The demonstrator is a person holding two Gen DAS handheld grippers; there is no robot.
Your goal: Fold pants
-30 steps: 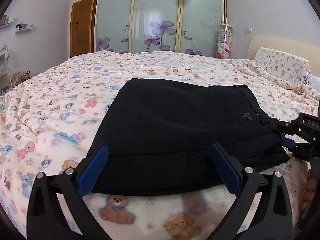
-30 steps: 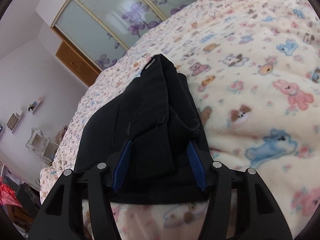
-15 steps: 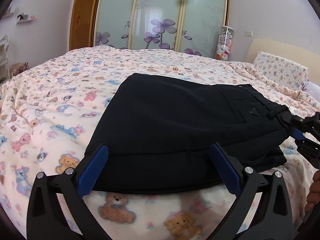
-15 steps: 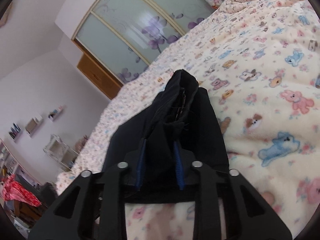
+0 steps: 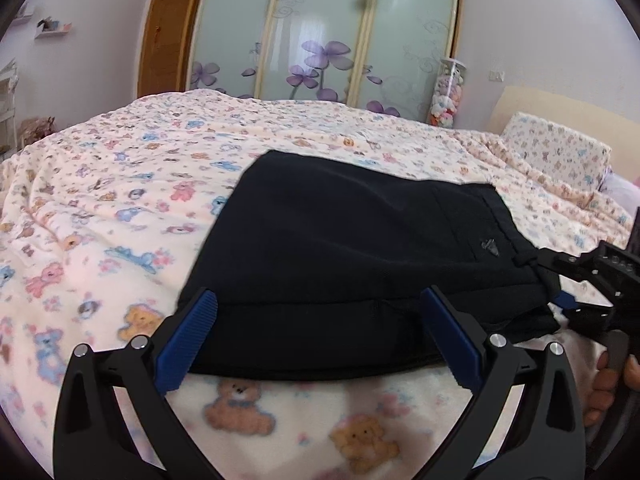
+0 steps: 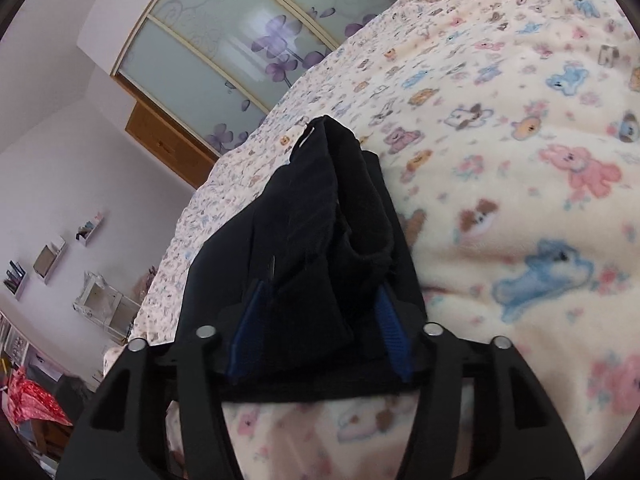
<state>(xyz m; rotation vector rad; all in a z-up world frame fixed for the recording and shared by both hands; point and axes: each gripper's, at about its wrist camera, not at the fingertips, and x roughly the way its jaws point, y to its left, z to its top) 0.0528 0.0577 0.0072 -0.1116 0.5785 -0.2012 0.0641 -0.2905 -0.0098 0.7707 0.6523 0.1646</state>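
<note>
Pants (image 5: pixel 352 264): one folded pair; two tongs, left (image 5: pixel 320 336) and right (image 6: pixel 320 320), both agape.

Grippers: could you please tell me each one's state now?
Left gripper: open, holding nothing.
Right gripper: just reopened; black pants between its pads, unclamped.

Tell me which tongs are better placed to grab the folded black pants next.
Probably the right tongs: just reopened, they straddle the waistband end of the black pants. The left tongs stand wide open at the near edge.

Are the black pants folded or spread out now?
Folded: the black pants lie as a compact stacked rectangle on the bed cover, layers showing at the near edge.
</note>
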